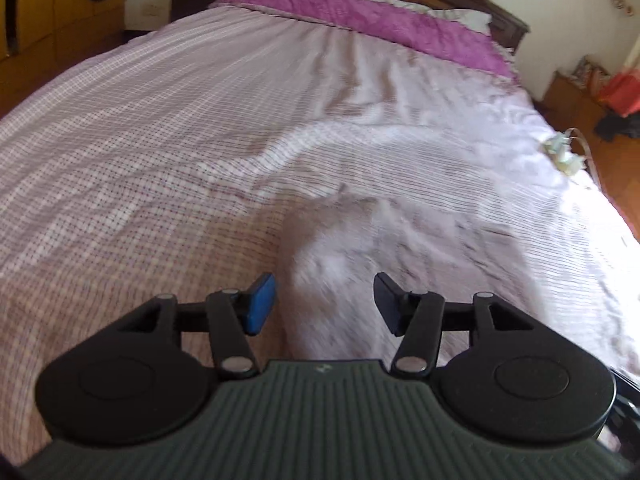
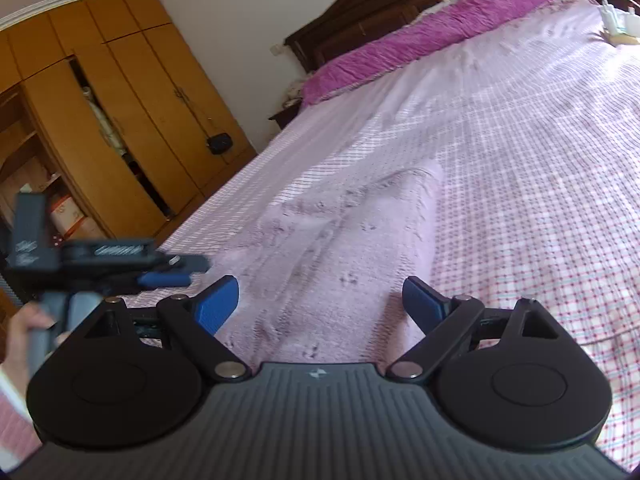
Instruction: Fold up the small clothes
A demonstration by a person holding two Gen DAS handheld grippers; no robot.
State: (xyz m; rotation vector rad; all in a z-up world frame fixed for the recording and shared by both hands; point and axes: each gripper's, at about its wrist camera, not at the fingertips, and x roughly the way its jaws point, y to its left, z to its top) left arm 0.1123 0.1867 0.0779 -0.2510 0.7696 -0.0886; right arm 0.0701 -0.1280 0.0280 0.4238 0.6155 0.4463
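A small pale pink garment (image 2: 336, 248) with tiny dark prints lies flat on the checked bed cover, stretching away from my right gripper (image 2: 320, 304). That gripper is open and empty, its blue pads on either side of the garment's near end. In the left wrist view the same garment (image 1: 340, 264) is blurred, lying just ahead of and between the fingers of my left gripper (image 1: 324, 304), which is open and empty. The left gripper also shows at the left of the right wrist view (image 2: 160, 276), held by a hand, just off the garment's left edge.
The bed cover (image 1: 160, 140) is pink-and-white checked, with a purple blanket (image 1: 360, 12) at the dark wooden headboard. A white charger and cable (image 1: 564, 152) lie near the bed's right edge. A wooden wardrobe (image 2: 100, 120) stands left of the bed. Bags sit on the floor (image 1: 616, 96).
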